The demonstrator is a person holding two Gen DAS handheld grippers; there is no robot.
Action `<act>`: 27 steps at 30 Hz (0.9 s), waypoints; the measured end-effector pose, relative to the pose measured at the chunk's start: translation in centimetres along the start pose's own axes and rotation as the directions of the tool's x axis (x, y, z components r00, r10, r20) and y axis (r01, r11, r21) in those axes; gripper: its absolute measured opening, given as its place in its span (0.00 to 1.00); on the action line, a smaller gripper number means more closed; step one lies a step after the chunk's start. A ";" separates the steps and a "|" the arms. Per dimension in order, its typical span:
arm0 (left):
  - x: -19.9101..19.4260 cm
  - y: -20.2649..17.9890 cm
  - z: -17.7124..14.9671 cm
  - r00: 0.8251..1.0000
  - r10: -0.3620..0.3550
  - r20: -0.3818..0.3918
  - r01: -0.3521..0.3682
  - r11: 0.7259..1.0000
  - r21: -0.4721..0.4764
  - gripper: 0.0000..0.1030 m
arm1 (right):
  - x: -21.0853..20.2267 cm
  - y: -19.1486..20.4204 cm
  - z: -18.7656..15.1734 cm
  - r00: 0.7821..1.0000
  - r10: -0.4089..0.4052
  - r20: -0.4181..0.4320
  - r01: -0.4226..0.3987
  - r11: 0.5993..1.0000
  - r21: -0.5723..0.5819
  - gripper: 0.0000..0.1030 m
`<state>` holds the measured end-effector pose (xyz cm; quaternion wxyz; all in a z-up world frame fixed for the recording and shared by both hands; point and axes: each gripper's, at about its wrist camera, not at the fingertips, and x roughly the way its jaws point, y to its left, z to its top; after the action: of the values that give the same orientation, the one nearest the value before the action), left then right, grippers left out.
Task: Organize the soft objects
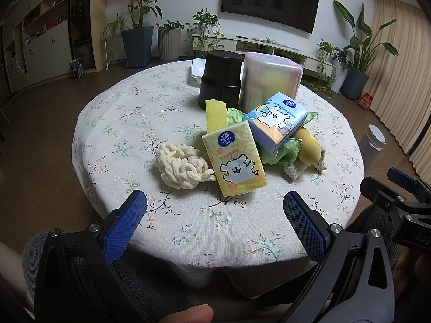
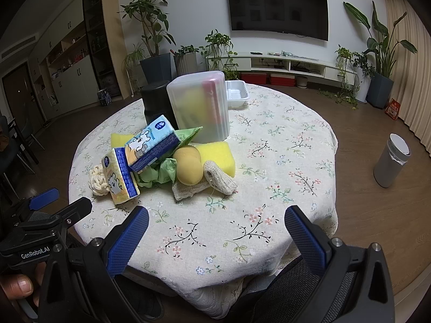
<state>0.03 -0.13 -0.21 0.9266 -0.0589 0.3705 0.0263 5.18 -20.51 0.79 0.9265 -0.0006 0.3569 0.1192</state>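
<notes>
Blue-padded fingers (image 1: 134, 215) of the left gripper (image 1: 215, 210) stand spread wide with nothing between them, low at the near edge of a round table (image 1: 121, 123) under a floral cloth. Left wrist view: wooden floor all round, a wall TV (image 1: 270, 0) at the back, potted plants (image 1: 137, 27) along the wall, shelving to the left. Ahead of the fingers and apart from them sits the heap of soft things. Nearest is a yellow tissue pack (image 1: 234, 161), centred between the 2 pads; a cream knotted yarn bundle (image 1: 180, 167) lies touching its left edge. Behind, a blue tissue pack (image 1: 277, 121) leans on green cloth (image 1: 280, 153), a yellow sponge (image 1: 215, 115) stands up, and a black container (image 1: 222, 78) and a frosted plastic box (image 1: 272, 80) stand at the back. The right gripper (image 1: 398, 188) shows at the right edge.

Right wrist view now: the right gripper's fingers (image 2: 304, 237) are also wide apart and holding nothing, over the near rim of the table. The heap lies up and to the left of them, well clear. A yellow rounded sponge (image 2: 188, 167) rests on a flat yellow sponge (image 2: 218, 158), with a beige knitted cloth (image 2: 218, 180) in front. A white tray (image 2: 237, 94) sits behind the frosted box, and a grey bin (image 2: 390, 161) stands on the floor at right.
</notes>
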 end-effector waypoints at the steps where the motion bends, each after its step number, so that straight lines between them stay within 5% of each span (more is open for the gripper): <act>1: 0.0 0.0 0.0 1.000 0.000 0.000 0.000 1.000 0.000 1.00 | 0.0 0.0 0.0 1.000 0.000 0.000 0.000 1.000 0.001 1.00; 14: 0.4 -0.2 -0.4 1.000 -0.015 -0.013 0.015 1.000 -0.003 1.00 | 0.2 -0.3 -0.1 1.000 0.000 -0.005 0.000 1.000 0.002 1.00; 27: 3.3 1.6 -0.7 0.992 -0.121 -0.032 0.120 0.992 -0.036 0.99 | 3.3 -1.9 1.5 0.999 0.008 -0.042 -0.007 1.000 0.018 1.00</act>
<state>1.78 1.40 -3.11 0.9188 -0.0974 0.3817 -0.0242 8.99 -21.45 -0.40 0.9183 0.0064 0.3774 0.1194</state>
